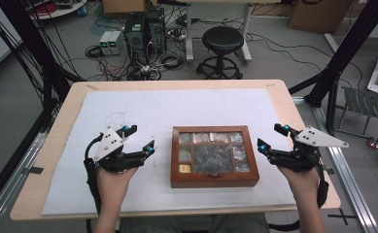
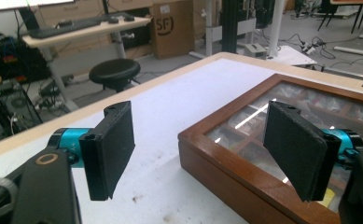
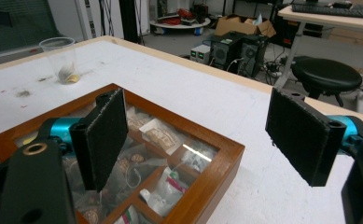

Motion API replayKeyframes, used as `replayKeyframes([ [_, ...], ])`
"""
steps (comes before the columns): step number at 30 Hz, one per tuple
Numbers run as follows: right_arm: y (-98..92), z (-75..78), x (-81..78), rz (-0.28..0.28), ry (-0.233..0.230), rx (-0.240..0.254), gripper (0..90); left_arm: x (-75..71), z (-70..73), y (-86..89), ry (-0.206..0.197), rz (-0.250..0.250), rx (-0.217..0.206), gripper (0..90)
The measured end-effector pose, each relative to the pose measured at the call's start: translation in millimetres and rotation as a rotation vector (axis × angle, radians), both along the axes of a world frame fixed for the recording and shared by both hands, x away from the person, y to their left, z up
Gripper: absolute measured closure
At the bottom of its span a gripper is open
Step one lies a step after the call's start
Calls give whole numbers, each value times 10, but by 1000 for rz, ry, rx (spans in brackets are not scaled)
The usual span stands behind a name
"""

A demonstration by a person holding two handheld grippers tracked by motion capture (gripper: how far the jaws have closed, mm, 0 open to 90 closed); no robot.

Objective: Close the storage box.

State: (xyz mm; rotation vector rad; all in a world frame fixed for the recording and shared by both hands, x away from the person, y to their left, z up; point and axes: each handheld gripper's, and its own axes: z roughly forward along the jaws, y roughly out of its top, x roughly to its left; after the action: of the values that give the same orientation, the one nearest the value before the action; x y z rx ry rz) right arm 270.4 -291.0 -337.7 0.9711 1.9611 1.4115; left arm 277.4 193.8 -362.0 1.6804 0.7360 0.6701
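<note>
A brown wooden box (image 1: 214,181) with a glass lid lies shut in the middle of the white mat (image 1: 152,104); packets show in its compartments. My left gripper (image 1: 140,137) hovers just left of the box, jaws wide apart with nothing between them. In the left gripper view the left gripper (image 2: 207,154) looks across the box's (image 2: 226,184) near corner. My right gripper (image 1: 271,137) hovers just right of the box, open and empty as well. In the right gripper view the right gripper (image 3: 202,140) frames the box's (image 3: 226,154) corner.
A clear plastic cup (image 1: 117,119) with something small inside stands on the mat beyond the left gripper, the cup (image 3: 63,58) far left in the right gripper view. Beyond the table's (image 1: 75,97) far edge are a black stool (image 1: 221,41), computer towers (image 1: 145,31) and cables.
</note>
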Motion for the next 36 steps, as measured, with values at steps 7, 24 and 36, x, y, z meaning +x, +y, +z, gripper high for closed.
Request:
replayKeyframes([
  [7,-64,-113,-7,-26,15,20,217,-4,-51,-7,43,0,-9,248],
  [24,-5,-145,-7,-14,22,14,217,-76,-97,3,65,5,2,248],
  [36,6,-135,2,-10,19,16,216,-106,-105,-10,75,-4,12,248],
])
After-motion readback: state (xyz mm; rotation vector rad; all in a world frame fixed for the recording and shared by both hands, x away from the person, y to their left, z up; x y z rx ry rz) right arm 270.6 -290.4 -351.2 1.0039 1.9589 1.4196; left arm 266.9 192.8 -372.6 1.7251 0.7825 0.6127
